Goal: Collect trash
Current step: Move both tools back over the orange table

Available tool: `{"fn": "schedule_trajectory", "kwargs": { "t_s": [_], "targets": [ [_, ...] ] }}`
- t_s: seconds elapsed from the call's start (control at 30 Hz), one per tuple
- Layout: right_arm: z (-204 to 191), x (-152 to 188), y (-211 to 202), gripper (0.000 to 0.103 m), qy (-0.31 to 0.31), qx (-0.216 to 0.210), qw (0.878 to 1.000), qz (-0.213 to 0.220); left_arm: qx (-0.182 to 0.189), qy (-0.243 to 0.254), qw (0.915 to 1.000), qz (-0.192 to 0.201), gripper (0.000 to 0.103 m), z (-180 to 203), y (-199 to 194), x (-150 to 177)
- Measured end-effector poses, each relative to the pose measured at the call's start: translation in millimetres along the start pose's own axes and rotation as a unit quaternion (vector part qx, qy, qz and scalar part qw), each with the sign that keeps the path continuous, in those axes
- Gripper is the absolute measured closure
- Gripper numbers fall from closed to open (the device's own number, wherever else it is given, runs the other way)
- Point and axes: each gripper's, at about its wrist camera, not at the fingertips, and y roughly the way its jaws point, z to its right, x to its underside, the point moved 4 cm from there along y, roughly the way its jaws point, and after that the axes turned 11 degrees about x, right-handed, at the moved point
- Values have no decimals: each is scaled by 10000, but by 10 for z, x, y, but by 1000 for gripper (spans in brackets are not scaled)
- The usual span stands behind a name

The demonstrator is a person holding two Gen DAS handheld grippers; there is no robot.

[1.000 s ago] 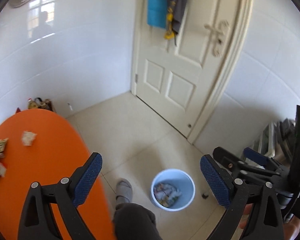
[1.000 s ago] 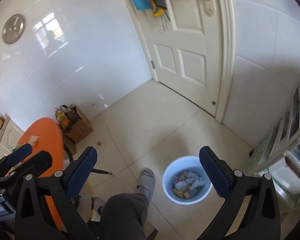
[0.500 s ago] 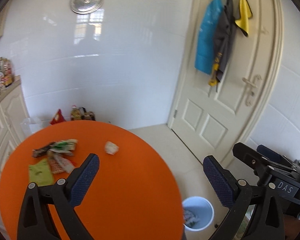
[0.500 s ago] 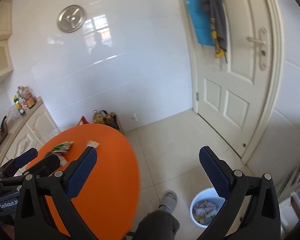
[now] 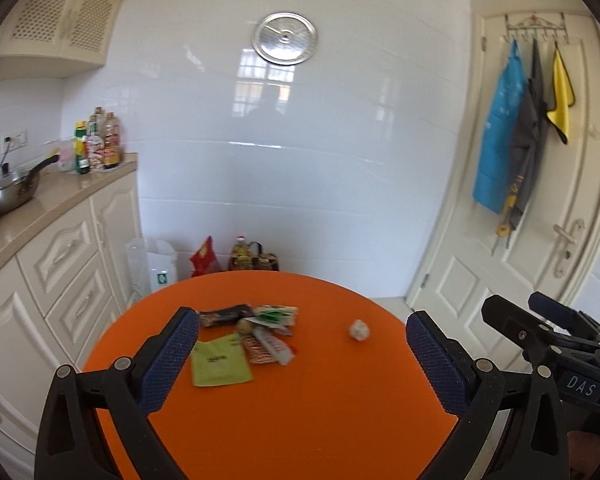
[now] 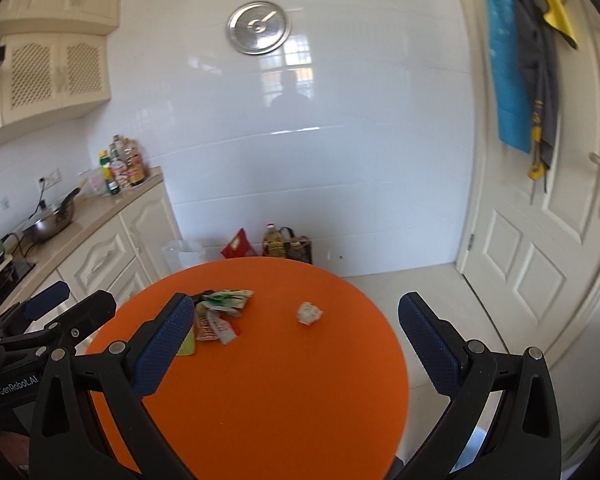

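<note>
A round orange table carries a heap of wrappers, with a flat green packet at its near side. A crumpled white paper ball lies apart to the right of the heap. My left gripper hangs open over the table's near half, nothing between its fingers. My right gripper is also open and empty, at about the same height. The bin is out of view.
Cream cabinets with a pan and bottles line the left wall. Bags and a bottle stand on the floor behind the table. A door with hanging cloths is at the right.
Both cameras have swung up and left from the floor and the white bin to the orange table. The bin has left both views. Both grippers stayed open.
</note>
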Motion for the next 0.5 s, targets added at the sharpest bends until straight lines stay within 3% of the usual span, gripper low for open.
{"fn": "schedule_trajectory", "kwargs": {
  "t_s": [0.2,0.5],
  "targets": [
    [-416,-39,63,0,-318,-221,9992,52,-282,-198,9994,48,1,-183,-186,208],
    [-603,-58,264,0,-434,-264,9987,-36,-336,-317,9989,-25,1,-323,-142,211]
  ]
}}
